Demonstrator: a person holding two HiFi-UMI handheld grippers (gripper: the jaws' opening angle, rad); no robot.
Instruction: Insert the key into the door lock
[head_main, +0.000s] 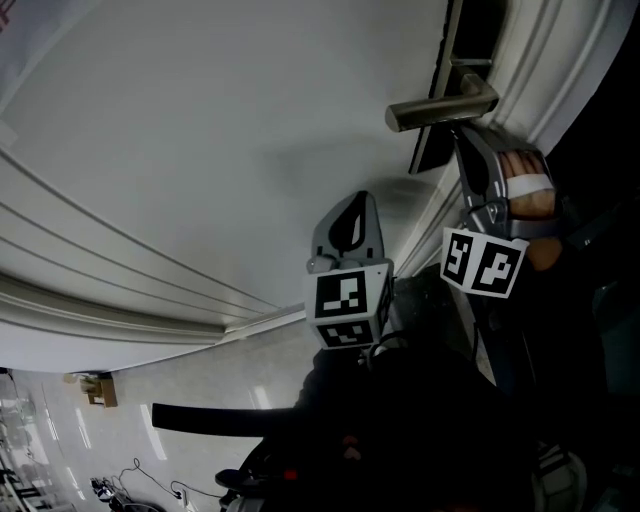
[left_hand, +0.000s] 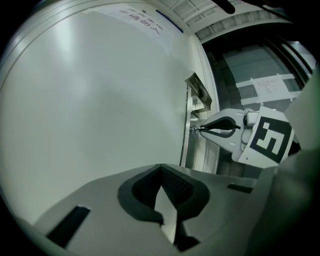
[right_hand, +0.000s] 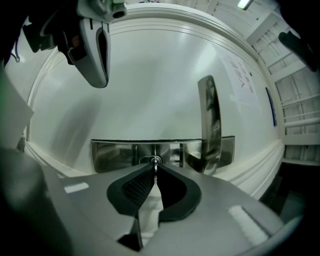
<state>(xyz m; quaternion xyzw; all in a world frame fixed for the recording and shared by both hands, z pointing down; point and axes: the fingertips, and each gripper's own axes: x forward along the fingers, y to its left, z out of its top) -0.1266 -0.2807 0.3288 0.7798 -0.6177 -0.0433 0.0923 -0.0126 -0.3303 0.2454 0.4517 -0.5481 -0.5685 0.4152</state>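
Observation:
The white door (head_main: 200, 130) carries a metal lever handle (head_main: 445, 105) on a steel lock plate (right_hand: 115, 152). My right gripper (right_hand: 154, 167) is shut on a small metal key (right_hand: 154, 162), whose tip is at the keyhole cylinder (right_hand: 150, 159) in the plate, just beside the handle (right_hand: 210, 125). From the left gripper view, the right gripper (left_hand: 200, 129) points straight at the plate's edge (left_hand: 189, 125). My left gripper (head_main: 362, 197) hovers in front of the door, left of and below the handle. Its jaws are shut on nothing (left_hand: 161, 167).
A paper notice (left_hand: 145, 22) is stuck on the door. Moulded door frame (head_main: 560, 60) runs along the lock side, with a glass pane (left_hand: 260, 75) beyond it. The floor at lower left holds a small box (head_main: 98, 390) and cables (head_main: 140, 480).

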